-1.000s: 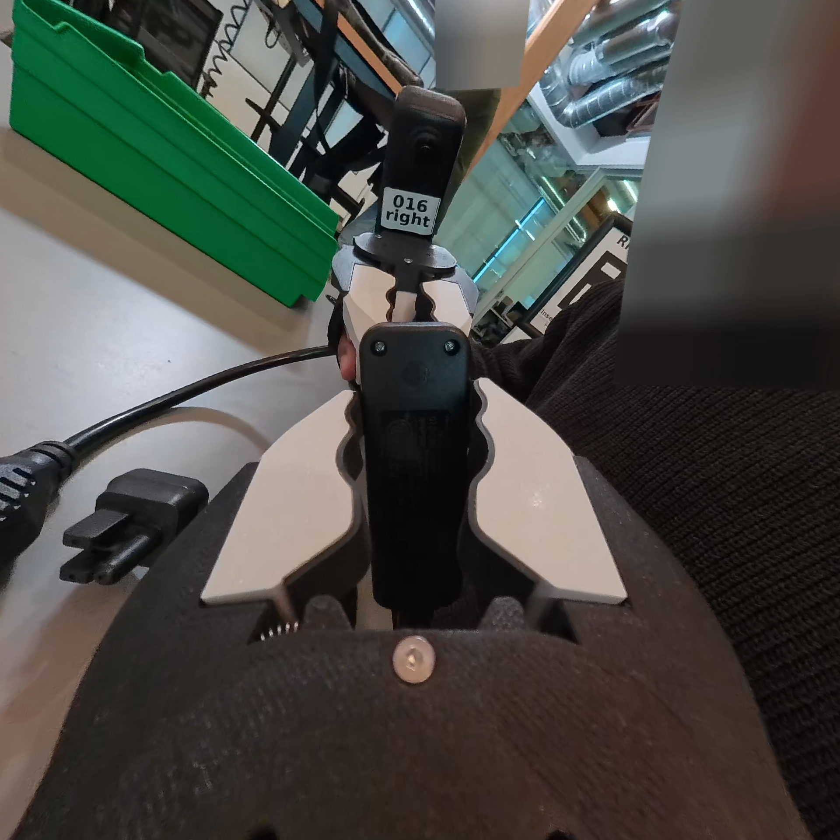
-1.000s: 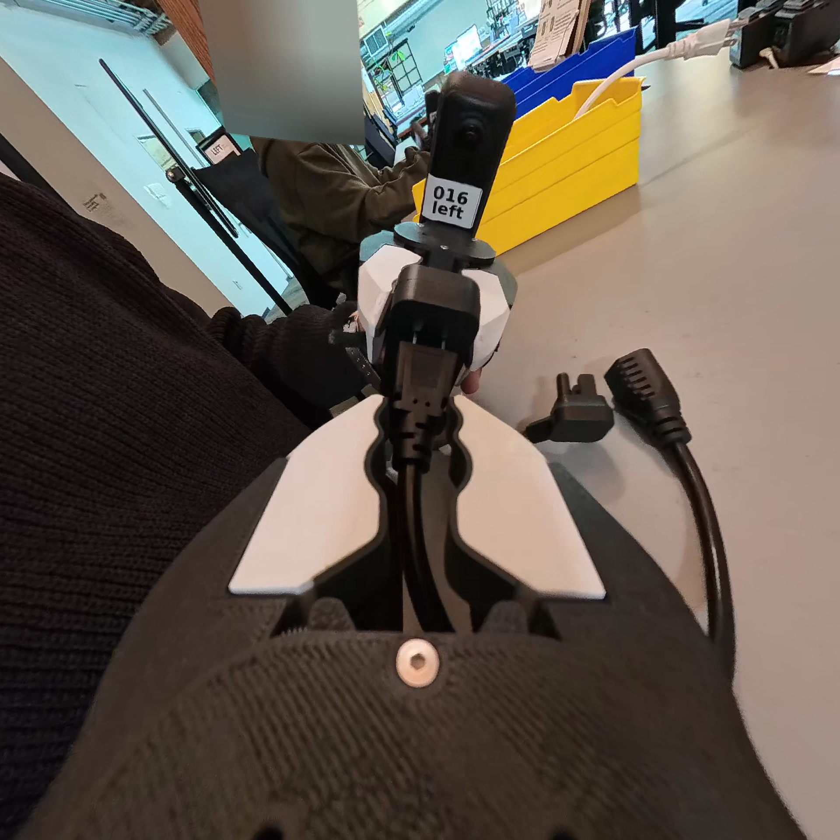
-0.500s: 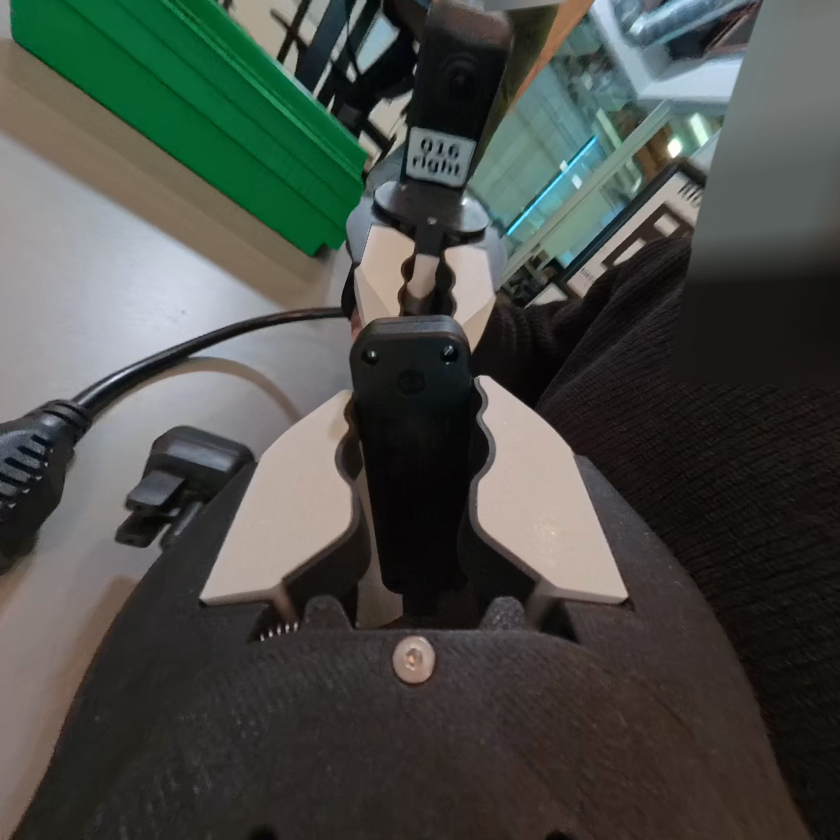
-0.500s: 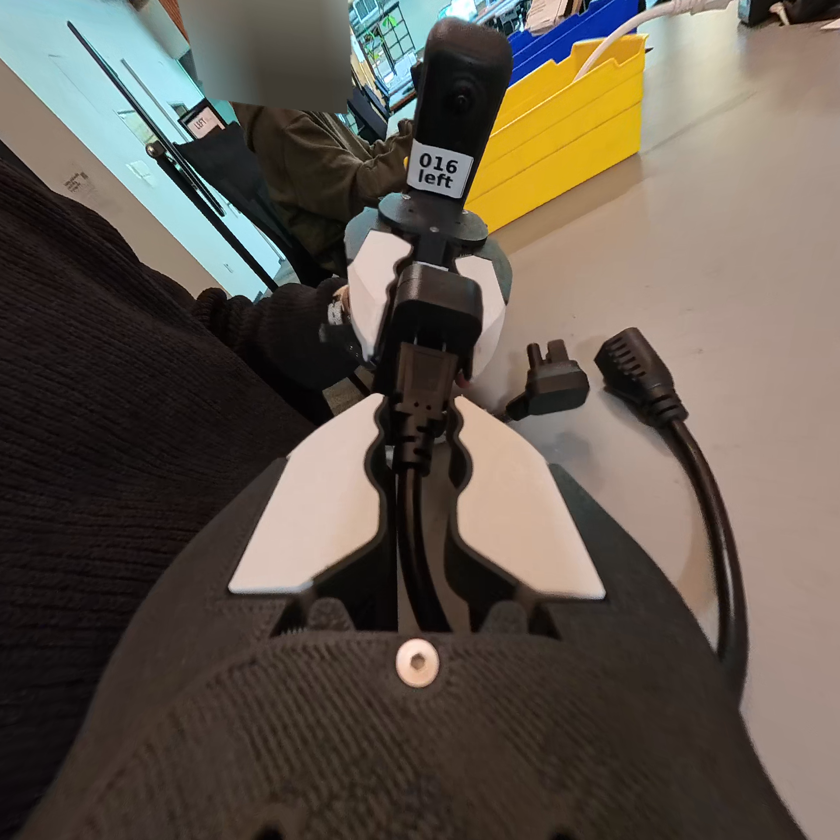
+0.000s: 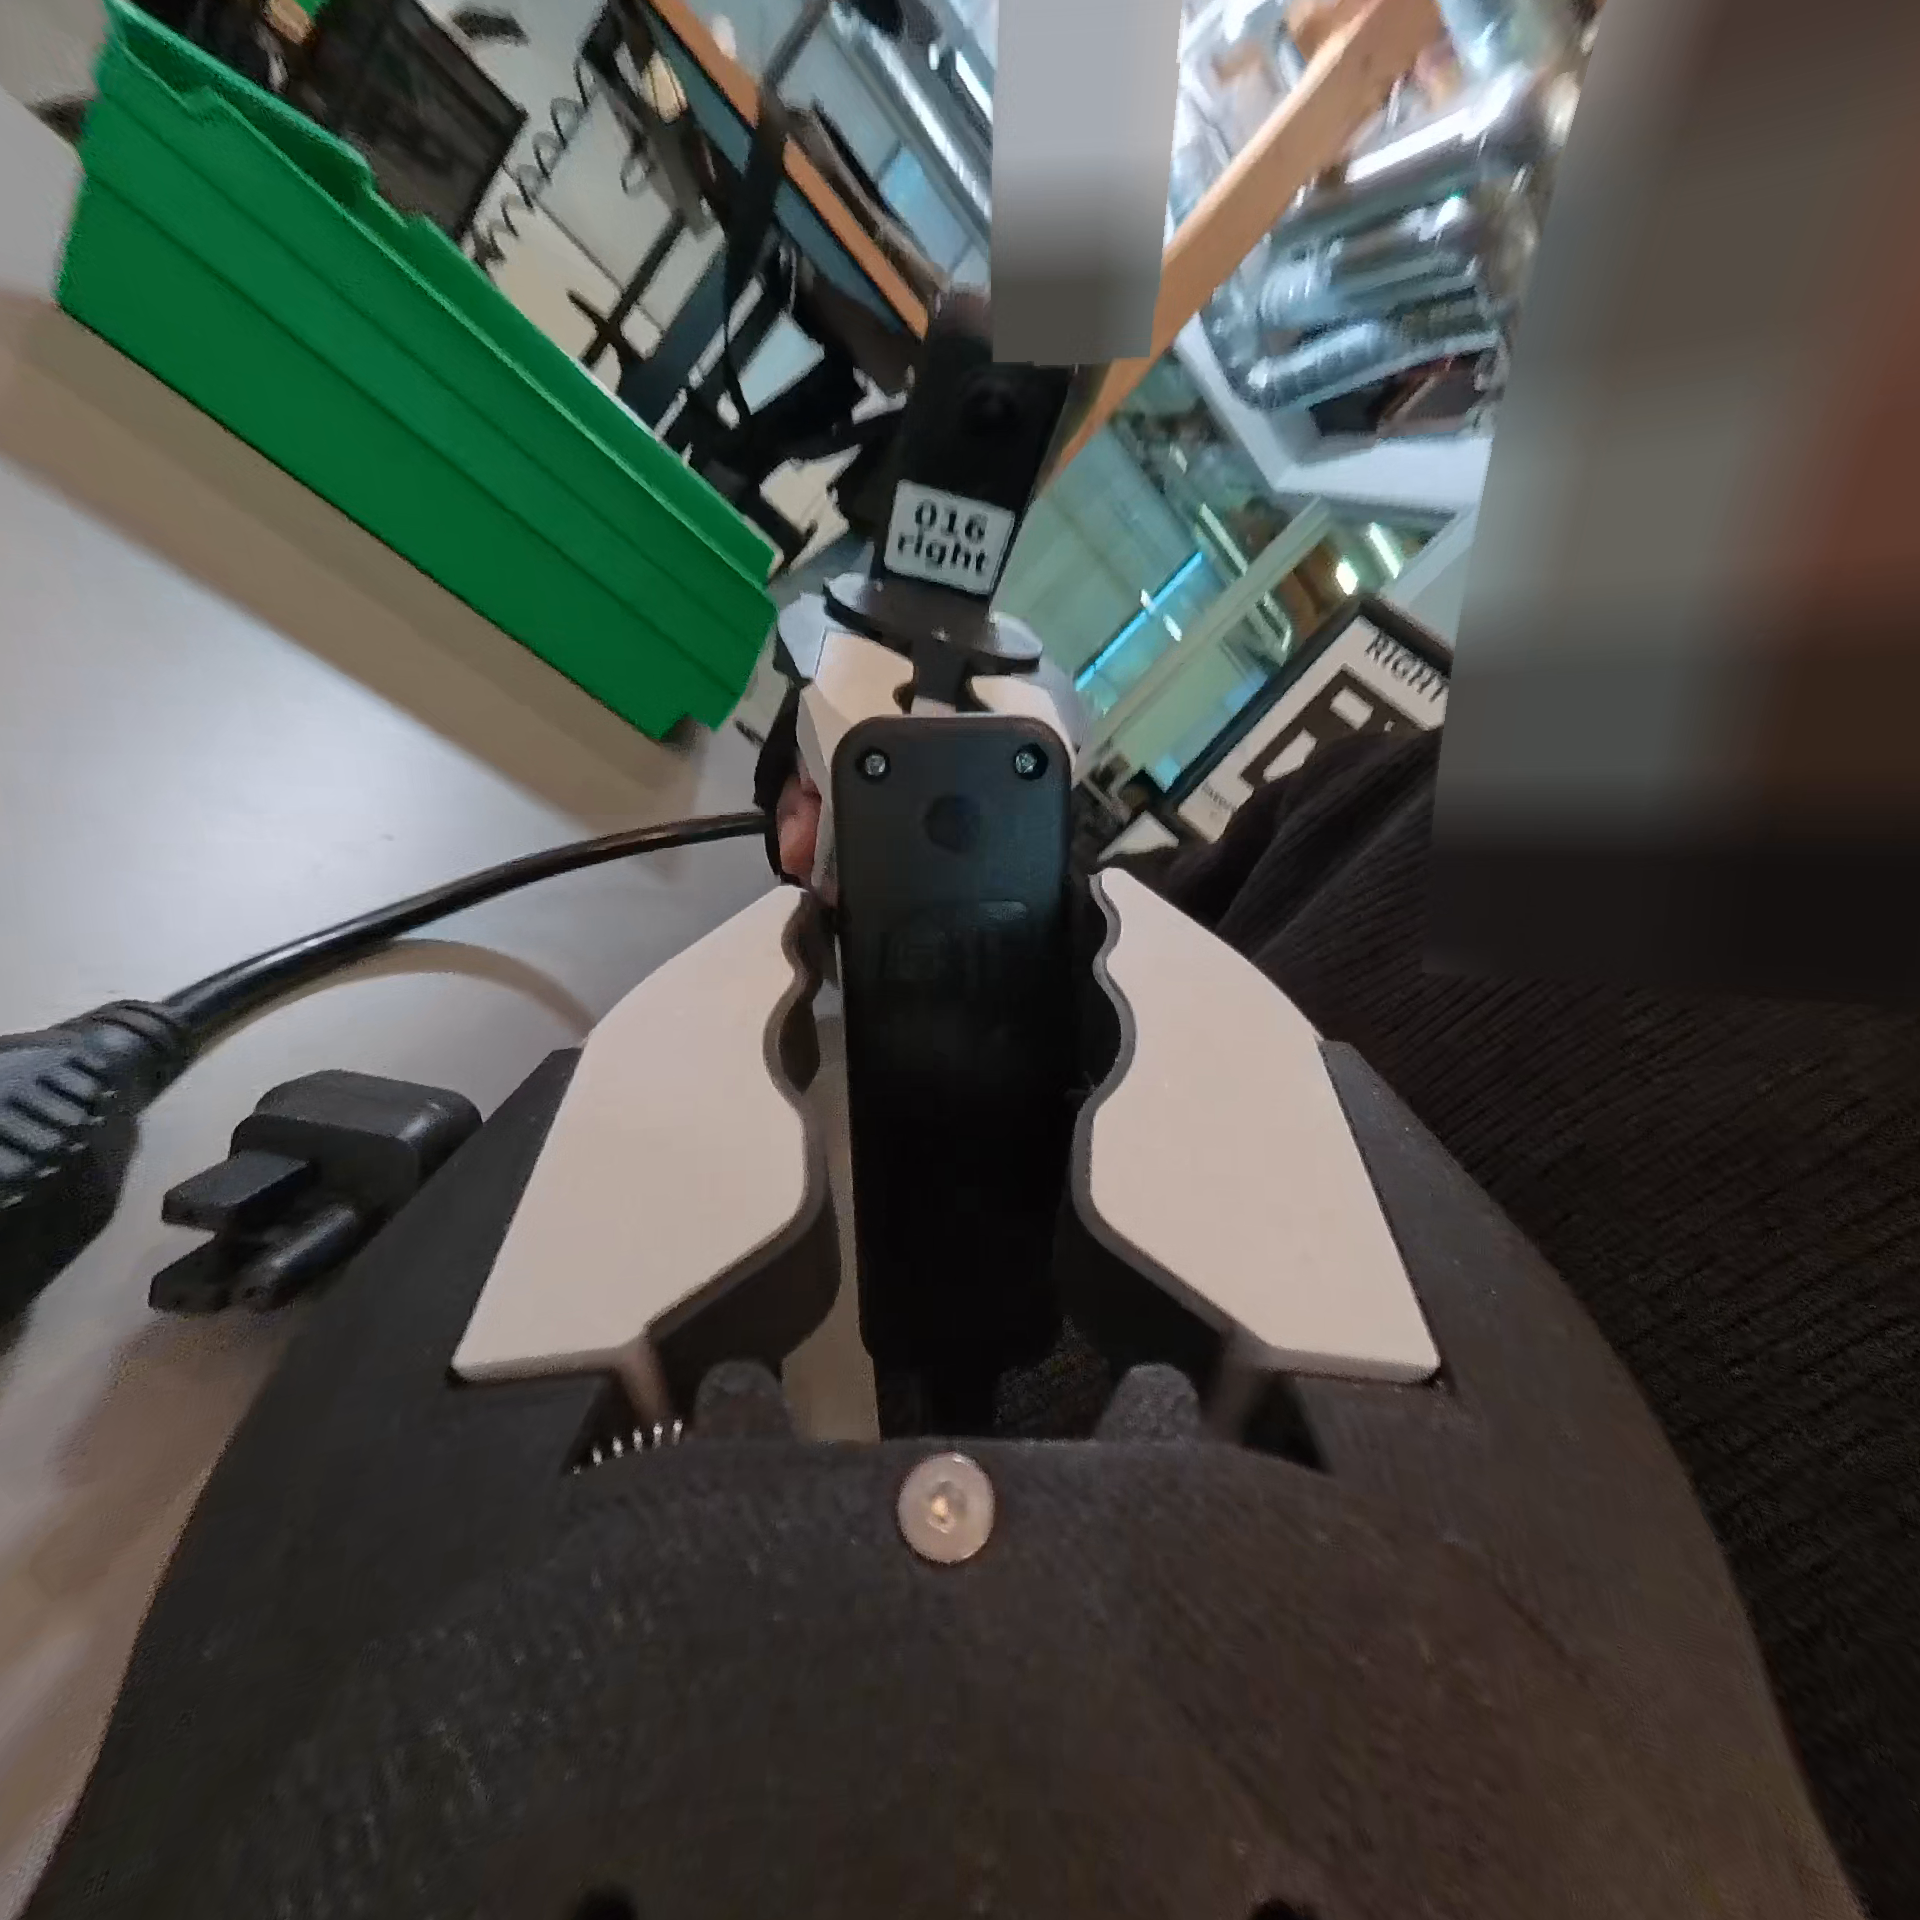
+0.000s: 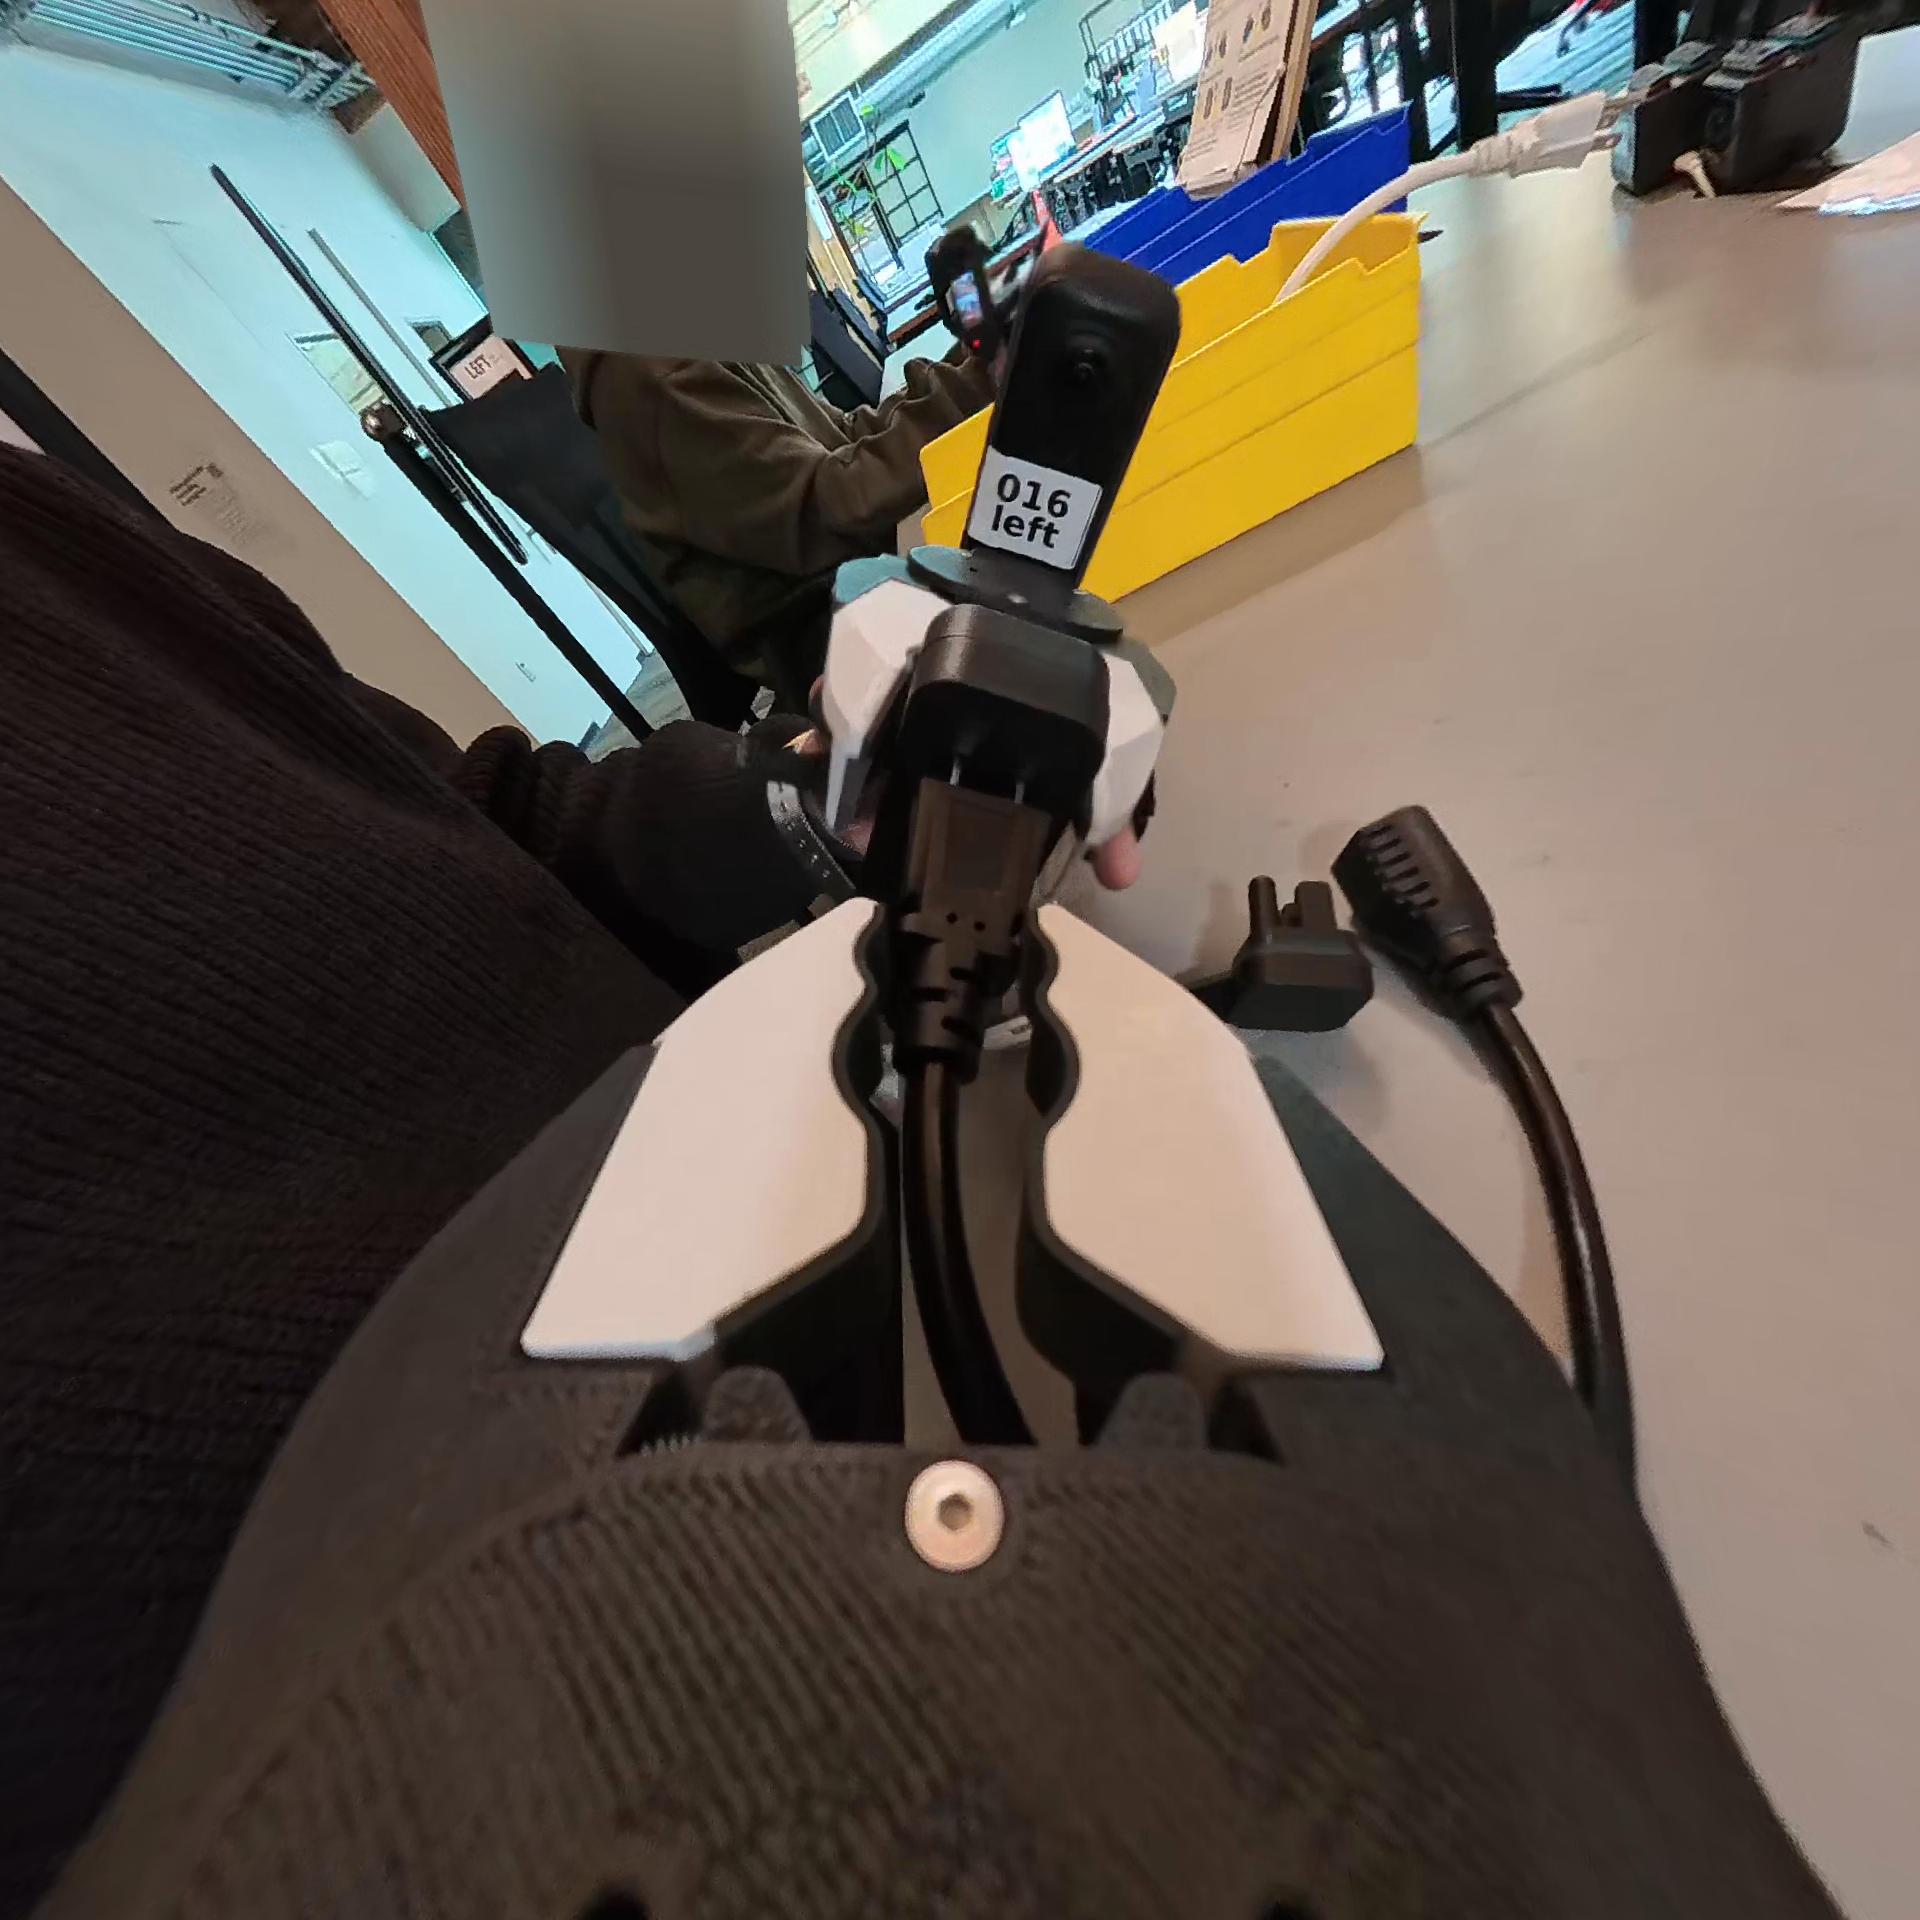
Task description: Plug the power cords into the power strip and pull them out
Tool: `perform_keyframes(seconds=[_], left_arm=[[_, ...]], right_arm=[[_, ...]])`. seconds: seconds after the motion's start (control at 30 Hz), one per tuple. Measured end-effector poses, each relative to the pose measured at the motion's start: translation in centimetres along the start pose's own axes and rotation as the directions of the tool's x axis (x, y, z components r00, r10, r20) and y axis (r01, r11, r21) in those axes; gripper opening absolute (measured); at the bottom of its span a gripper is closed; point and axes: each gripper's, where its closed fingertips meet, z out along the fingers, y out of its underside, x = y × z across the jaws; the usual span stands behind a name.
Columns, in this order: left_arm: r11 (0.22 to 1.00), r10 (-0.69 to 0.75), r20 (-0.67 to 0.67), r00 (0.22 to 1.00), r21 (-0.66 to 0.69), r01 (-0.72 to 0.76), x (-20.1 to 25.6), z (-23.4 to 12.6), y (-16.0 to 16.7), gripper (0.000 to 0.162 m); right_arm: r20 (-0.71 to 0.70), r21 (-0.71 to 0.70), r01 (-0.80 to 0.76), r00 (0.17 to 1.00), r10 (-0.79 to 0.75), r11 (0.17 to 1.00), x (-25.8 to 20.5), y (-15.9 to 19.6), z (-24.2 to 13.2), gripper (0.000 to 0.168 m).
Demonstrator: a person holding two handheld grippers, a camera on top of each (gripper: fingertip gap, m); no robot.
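left tool [image 5: 951,935] clamped on black power strip [image 5: 951,1039], right tool [image 6: 951,935] pinching plug [image 6: 961,904], prongs partly seated

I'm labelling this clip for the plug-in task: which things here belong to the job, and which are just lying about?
In the job:
power strip, clamped in the left gripper
plug, clamped in the right gripper, prongs partly out of the strip

Lying about:
loose plug
cord connector
green bin
yellow bin
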Motion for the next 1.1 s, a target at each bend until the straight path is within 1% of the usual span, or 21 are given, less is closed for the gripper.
perform_keyframes(seconds=[0.07,0.1,0.13,0.23,0.33,0.37,0.4,0.47,0.57,0.7,0.8,0.87,1.0,1.1], left_arm=[[0.998,-0.013,-0.002,1.0,0.058,0.013,0.0,-1.1,-1.0,0.047],[0.998,-0.007,0.001,1.0,0.062,0.007,0.0,-1.4,-1.2,0.041],[0.999,-0.002,0.001,1.0,0.053,0.002,0.0,-1.5,-1.1,0.039],[1.0,-0.006,-0.008,1.0,0.02,0.006,0.1,-1.0,-0.5,0.044],[0.998,-0.023,-0.018,1.0,-0.058,0.022,0.1,0.1,1.0,0.051],[0.997,-0.021,-0.014,1.0,-0.075,0.02,0.1,0.4,1.3,0.053],[0.997,-0.015,-0.01,1.0,-0.082,0.014,0.1,0.6,1.5,0.05],[0.997,0.002,0.001,1.0,-0.077,-0.002,0.0,0.6,1.3,0.048],[0.997,-0.016,-0.014,1.0,-0.072,0.015,0.1,0.5,1.3,0.048],[0.998,-0.019,-0.02,1.0,-0.054,0.018,0.1,0.6,1.0,0.055],[0.998,-0.001,-0.025,1.0,-0.068,0.0,0.5,0.7,1.2,0.049],[0.997,0.008,-0.018,1.0,-0.071,-0.009,0.4,0.7,1.2,0.05],[1.0,-0.004,-0.023,1.0,0.001,0.004,0.5,0.2,0.0,0.057],[1.0,0.022,-0.007,1.0,-0.001,-0.022,0.4,-0.1,-0.2,0.051]], right_arm=[[-0.003,0.004,0.002,1.0,-0.002,1.0,0.1,-0.1,-0.1,0.024],[0.0,0.003,-0.001,1.0,0.001,1.0,0.1,-0.1,-0.1,0.024],[0.001,0.004,-0.004,1.0,0.004,1.0,0.1,-0.1,-0.1,0.024],[0.005,0.004,-0.005,1.0,0.005,1.0,0.0,0.0,-0.1,0.024],[0.008,0.001,-0.007,1.0,0.007,1.0,0.0,0.0,0.0,0.025],[0.009,0.001,-0.007,1.0,0.007,1.0,0.0,0.0,0.0,0.025],[0.011,0.0,-0.008,1.0,0.008,1.0,0.0,0.1,0.0,0.024],[0.012,0.002,-0.011,1.0,0.011,1.0,0.0,0.0,0.0,0.025],[0.013,-0.004,-0.007,1.0,0.007,1.0,0.0,0.1,0.1,0.024],[0.01,-0.022,0.014,1.0,-0.014,1.0,-0.4,0.3,0.4,0.024],[0.007,-0.026,0.014,1.0,-0.014,1.0,-0.4,0.3,0.5,0.025],[0.01,-0.029,0.01,1.0,-0.01,1.0,-0.5,0.4,0.5,0.024],[0.009,-0.036,0.015,1.0,-0.015,0.999,-0.6,0.4,0.6,0.024],[0.005,-0.039,0.017,1.0,-0.017,0.999,-0.6,0.4,0.6,0.024]])
